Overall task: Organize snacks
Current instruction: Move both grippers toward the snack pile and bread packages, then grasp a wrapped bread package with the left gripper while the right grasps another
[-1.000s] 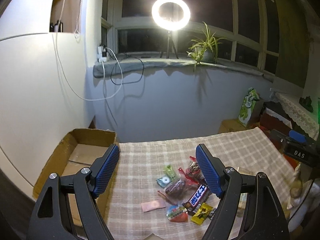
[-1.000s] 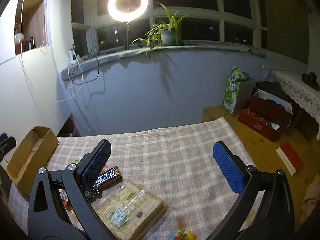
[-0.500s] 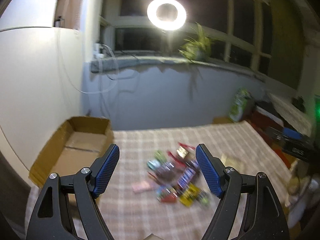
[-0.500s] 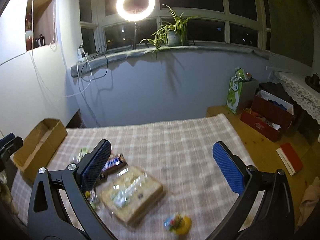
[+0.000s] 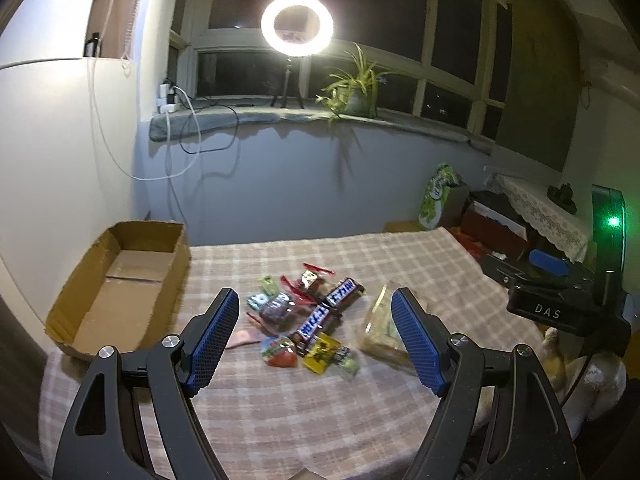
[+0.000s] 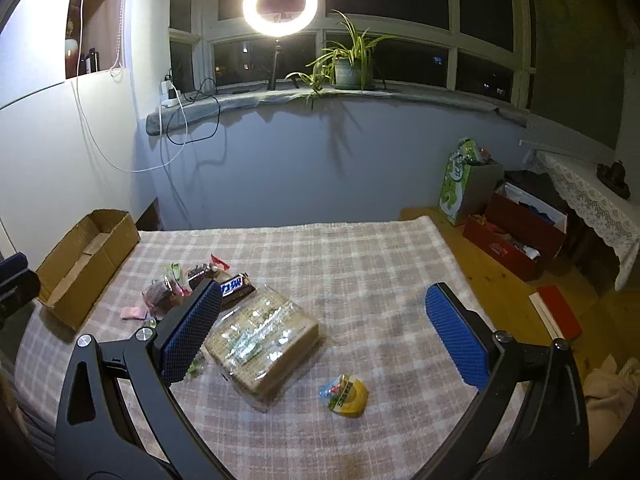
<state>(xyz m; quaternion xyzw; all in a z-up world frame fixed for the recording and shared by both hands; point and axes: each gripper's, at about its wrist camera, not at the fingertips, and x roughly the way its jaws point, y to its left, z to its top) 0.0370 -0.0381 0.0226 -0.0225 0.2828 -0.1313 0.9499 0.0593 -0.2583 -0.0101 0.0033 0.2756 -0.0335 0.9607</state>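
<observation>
Both grippers have pulled back from the snacks (image 5: 308, 316). Left gripper (image 5: 316, 336) and right gripper (image 6: 324, 332) gape wide, holding nothing. Box (image 5: 120, 280) sits at the cloth's (image 6: 360, 264) left edge.

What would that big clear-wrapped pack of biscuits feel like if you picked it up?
The biscuit pack looks blocky, so probably stiff rather than floppy. Its glossy clear wrap shines under the ring light, so it may slip between the pads. It is the largest item on the checked cloth, likely heavier than the small sweets; the contents could crack if squeezed hard.
</observation>
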